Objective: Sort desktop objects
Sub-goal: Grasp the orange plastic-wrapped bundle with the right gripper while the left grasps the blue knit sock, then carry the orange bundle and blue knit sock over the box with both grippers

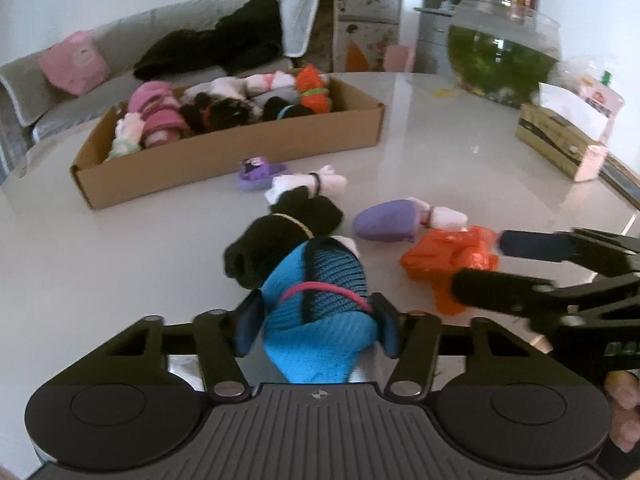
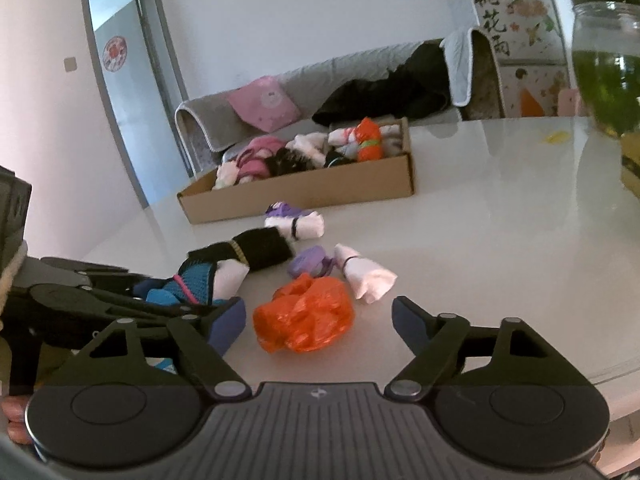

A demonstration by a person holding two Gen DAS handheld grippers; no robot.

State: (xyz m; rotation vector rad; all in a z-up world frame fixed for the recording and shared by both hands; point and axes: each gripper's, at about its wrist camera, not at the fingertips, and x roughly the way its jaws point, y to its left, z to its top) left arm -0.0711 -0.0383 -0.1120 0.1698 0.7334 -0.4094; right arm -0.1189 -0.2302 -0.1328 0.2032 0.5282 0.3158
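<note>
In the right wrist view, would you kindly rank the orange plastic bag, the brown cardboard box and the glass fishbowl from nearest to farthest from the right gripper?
1. Orange plastic bag, just ahead between the fingers of the right gripper.
2. Brown cardboard box, mid-table, left of centre.
3. Glass fishbowl, far right.

Blue-black knit sock bundle (image 1: pixel 316 300), pink band; orange bag (image 2: pixel 306 316); brown cardboard box (image 1: pixel 224 160); white table (image 1: pixel 440 152).

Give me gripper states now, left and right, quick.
Left gripper: closed on the blue sock bundle.
Right gripper: open, jaws either side of the orange bag, pads not touching it.
</note>
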